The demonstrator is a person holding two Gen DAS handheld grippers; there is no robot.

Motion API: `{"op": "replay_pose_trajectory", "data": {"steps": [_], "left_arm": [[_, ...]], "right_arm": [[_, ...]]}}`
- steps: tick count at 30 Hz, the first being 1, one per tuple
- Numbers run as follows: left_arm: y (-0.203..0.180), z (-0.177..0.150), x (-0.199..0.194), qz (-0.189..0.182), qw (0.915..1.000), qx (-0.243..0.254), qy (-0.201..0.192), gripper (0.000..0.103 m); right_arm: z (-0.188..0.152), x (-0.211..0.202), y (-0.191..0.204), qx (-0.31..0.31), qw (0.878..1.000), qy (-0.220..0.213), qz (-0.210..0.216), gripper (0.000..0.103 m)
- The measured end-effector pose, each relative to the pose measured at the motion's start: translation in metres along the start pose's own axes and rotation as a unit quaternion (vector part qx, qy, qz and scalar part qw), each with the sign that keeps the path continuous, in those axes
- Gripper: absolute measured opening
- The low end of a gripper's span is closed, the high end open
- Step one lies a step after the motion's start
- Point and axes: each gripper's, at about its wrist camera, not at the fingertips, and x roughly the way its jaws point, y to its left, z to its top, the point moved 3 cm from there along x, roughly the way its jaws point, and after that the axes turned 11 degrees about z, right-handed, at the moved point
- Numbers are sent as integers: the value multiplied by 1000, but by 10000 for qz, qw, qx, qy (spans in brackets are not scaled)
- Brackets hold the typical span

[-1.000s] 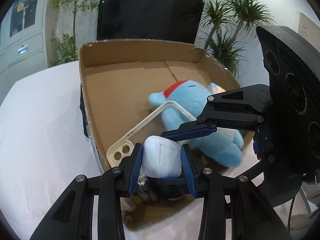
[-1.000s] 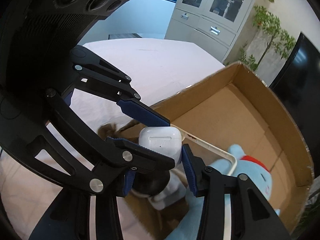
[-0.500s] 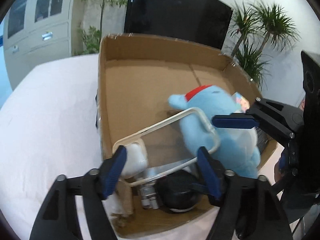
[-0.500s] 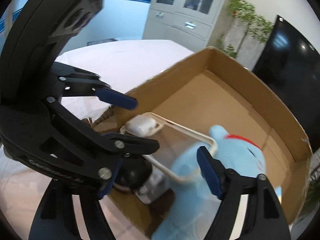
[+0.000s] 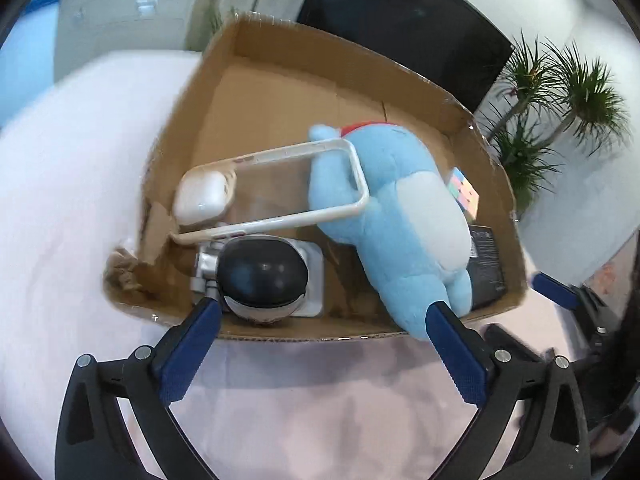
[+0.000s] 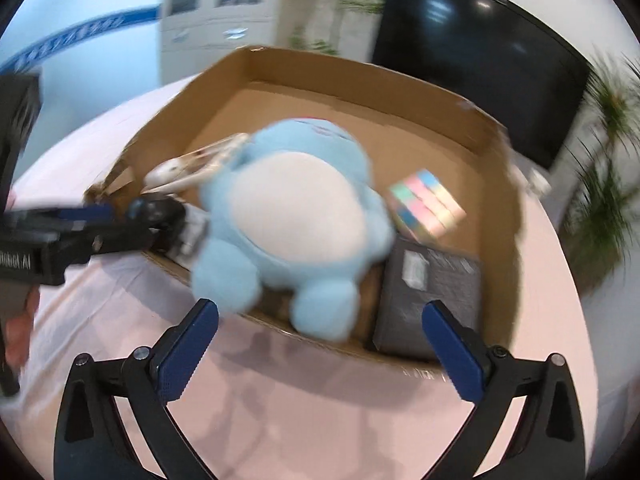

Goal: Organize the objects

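An open cardboard box (image 5: 404,72) (image 6: 352,68) sits on the pale tablecloth. Inside, the white earbud case (image 5: 200,200) (image 6: 166,170) lies free in the near left corner, on the end of a clear phone case (image 5: 280,188). A blue plush toy (image 5: 404,220) (image 6: 292,216) fills the middle. My left gripper (image 5: 324,320) hangs just before the box's near wall, its jaws opening wide with nothing between them. My right gripper (image 6: 320,316) stands further right, jaws likewise opening and empty. One right finger (image 5: 556,290) shows at the left wrist view's right edge.
Also in the box are a black round object on a silver base (image 5: 262,276), a pastel cube (image 5: 464,192) (image 6: 428,204) and a black carton (image 5: 486,268) (image 6: 432,300). A dark screen (image 5: 400,20), potted plants (image 5: 560,92) and a grey cabinet (image 5: 132,4) stand behind the table.
Both grippers were shut together on the earbud case above the box. They let go, opened wide and drew back; the case now lies in the box. The right gripper swung right.
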Motion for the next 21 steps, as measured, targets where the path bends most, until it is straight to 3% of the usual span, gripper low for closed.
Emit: {"op": "replay_pose_trajectory", "data": {"steps": [2,6,15,21], "left_arm": [[-10,-8,-7,198,9995,177,-173,103],[-24,-23,-13,49,9997,193,-139,103],[-37,-60,-14,475,9972,565,-121,103],[-32,-93,-7,820,9947,623,-10,103]], "right_arm": [[-13,-12,-12,357,9991,-181,-152,102],[-31,-27,-26,699,9956,-331,-526,102],[-52,-39,-25,1097,9898,-534,-740,102],[-77,-24,-17,1123,9904,-349,-728,102]]}}
